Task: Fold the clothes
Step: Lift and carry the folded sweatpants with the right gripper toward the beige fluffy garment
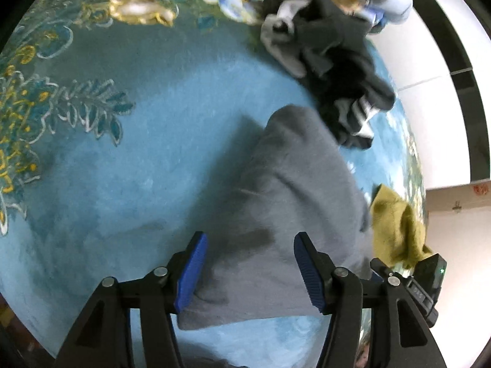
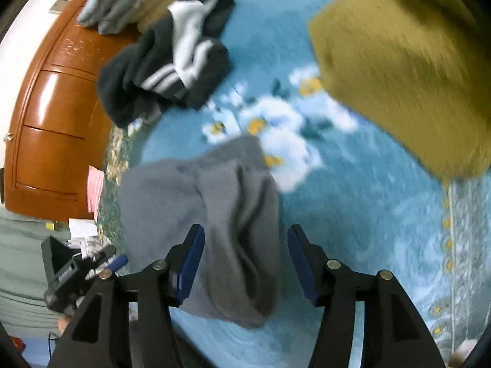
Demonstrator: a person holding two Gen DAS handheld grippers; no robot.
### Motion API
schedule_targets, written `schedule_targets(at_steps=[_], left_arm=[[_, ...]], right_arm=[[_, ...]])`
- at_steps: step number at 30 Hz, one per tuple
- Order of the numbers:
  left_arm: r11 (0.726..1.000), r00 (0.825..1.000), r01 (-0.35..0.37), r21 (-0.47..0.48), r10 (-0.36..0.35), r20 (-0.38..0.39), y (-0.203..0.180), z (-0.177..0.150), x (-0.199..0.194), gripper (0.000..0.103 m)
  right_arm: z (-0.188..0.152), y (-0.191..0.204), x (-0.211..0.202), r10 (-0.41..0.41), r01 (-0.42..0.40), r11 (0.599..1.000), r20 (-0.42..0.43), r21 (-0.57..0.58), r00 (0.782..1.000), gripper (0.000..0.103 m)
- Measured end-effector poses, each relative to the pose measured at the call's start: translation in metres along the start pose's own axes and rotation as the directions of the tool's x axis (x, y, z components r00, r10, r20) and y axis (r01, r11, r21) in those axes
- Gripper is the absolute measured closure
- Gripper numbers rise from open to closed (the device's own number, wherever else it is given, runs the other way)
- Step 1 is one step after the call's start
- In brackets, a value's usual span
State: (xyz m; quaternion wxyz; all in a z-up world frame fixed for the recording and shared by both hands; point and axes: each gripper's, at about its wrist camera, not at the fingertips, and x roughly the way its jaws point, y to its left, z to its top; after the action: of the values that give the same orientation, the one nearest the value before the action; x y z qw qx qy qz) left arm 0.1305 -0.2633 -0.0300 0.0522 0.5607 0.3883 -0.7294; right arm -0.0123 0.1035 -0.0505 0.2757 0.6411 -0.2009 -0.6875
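Note:
A grey garment (image 1: 285,214) lies folded over on the blue patterned carpet (image 1: 129,184). My left gripper (image 1: 250,245) is open with its blue pads either side of the garment's near end. In the right wrist view the same grey garment (image 2: 211,214) lies bunched, and my right gripper (image 2: 245,242) is open over its near edge. An olive-green garment (image 2: 405,79) lies at the upper right; it also shows in the left wrist view (image 1: 396,227), beside the other gripper's body (image 1: 423,279).
A dark garment with white stripes (image 2: 172,64) lies crumpled further off, also in the left wrist view (image 1: 337,73). Pale blue and tan clothes (image 2: 122,0) are piled beyond it. A wooden cabinet (image 2: 58,116) stands at the carpet's edge. White floor (image 1: 429,92) borders the carpet.

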Motion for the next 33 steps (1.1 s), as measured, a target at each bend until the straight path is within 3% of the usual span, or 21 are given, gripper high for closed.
schedule_targets(at_steps=[2,6,13,17,21,25,33], left_arm=[[1.0,0.999,-0.016,0.018,0.016,-0.039,0.002,0.003,0.011,0.037],[1.0,0.997,0.016,-0.006,-0.016,-0.076,0.008,0.01,0.025,0.034],[0.994,0.99,0.09,-0.069,-0.096,-0.104,0.015,0.018,0.043,0.034],[0.994,0.989,0.103,-0.043,-0.107,-0.103,0.006,0.018,0.045,0.038],[0.997,0.992,0.069,-0.016,-0.07,-0.102,-0.005,0.016,0.045,0.056],[0.999,0.996,0.047,0.011,-0.046,-0.081,-0.015,0.013,0.038,0.068],[0.995,0.998,0.067,0.075,-0.067,-0.009,-0.045,-0.003,0.001,0.074]], right_arm=[[-0.002,-0.004,0.006,0.036,-0.036,0.999,-0.016,0.02,0.999,0.045],[0.002,-0.009,0.024,0.042,-0.041,0.997,-0.015,0.069,0.999,0.044],[0.01,-0.014,0.042,0.101,-0.1,0.988,-0.006,0.119,0.995,0.042],[0.012,-0.012,0.048,0.087,-0.086,0.989,-0.007,0.117,0.996,0.042],[0.012,-0.007,0.049,0.049,-0.049,0.991,0.001,0.124,0.999,0.051],[0.009,-0.001,0.043,0.032,-0.034,0.991,0.015,0.129,0.999,0.073],[0.0,0.009,0.014,0.105,-0.113,0.982,0.061,0.153,0.993,0.081]])
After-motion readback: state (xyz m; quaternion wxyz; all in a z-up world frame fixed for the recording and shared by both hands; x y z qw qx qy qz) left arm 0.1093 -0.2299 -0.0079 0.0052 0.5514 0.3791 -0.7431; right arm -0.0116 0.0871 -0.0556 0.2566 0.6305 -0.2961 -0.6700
